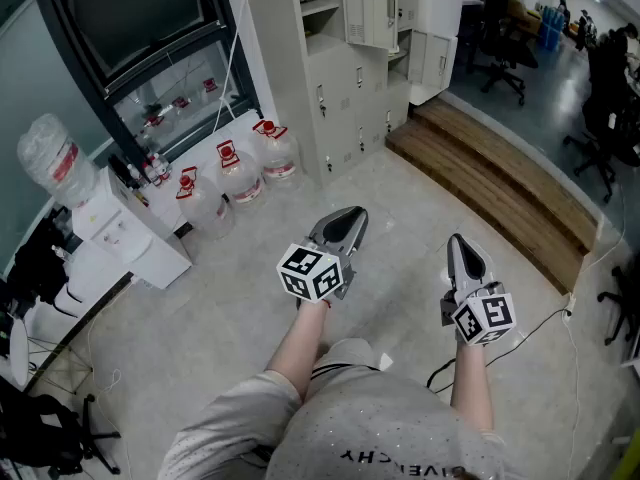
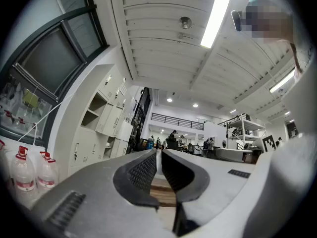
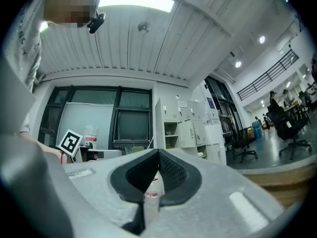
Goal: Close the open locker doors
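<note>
Grey floor (image 1: 250, 298) fills most of the head view, and the lockers (image 1: 345, 78) stand at its far side — well apart from both tools. The frame edge cuts off their top, so the open compartments cannot be counted. One door (image 1: 378, 8) swings out beside an open shelf, whose contents are too small to make out. Jugs (image 1: 240, 168) line the wall left of the lockers, and a wooden step (image 1: 500, 188) runs off to their right.

The left gripper (image 1: 350, 214) hangs over the floor with its jaws together and nothing between them. In its own view the lockers sit small at the left, and the jaws' bulk blocks the whole lower part. The right gripper (image 1: 459, 240) is likewise closed and empty. Its view shows the lockers beyond the joined tips, and one jug appears only as a sliver through the notch below them — the rest of it is hidden.
</note>
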Motion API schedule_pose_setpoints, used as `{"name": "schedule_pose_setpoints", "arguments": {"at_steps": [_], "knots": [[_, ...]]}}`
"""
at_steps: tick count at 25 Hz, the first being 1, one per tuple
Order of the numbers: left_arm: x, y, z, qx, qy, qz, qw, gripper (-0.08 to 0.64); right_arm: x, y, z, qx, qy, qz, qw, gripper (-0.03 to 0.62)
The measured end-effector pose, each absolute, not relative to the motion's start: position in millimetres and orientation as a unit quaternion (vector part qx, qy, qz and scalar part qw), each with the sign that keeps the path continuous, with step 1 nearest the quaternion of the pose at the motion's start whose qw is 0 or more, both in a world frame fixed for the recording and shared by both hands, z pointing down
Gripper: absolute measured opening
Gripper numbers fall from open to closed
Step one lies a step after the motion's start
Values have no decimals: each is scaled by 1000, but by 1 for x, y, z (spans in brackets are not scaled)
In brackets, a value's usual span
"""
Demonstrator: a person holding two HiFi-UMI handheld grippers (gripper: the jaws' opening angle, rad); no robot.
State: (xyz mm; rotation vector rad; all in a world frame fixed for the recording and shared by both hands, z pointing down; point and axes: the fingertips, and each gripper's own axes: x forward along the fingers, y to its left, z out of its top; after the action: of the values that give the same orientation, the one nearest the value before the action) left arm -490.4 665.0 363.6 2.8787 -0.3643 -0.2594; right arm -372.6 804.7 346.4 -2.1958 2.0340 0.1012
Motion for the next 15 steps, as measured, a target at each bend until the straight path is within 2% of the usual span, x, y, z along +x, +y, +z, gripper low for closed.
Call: {"name": "schedule_pose_setpoints", "arguments": {"at_steps": [15], "knots": [[-469,628,378,980,-153,-72,109,29,-345,762,354,-717,693,40,57,0]]}}
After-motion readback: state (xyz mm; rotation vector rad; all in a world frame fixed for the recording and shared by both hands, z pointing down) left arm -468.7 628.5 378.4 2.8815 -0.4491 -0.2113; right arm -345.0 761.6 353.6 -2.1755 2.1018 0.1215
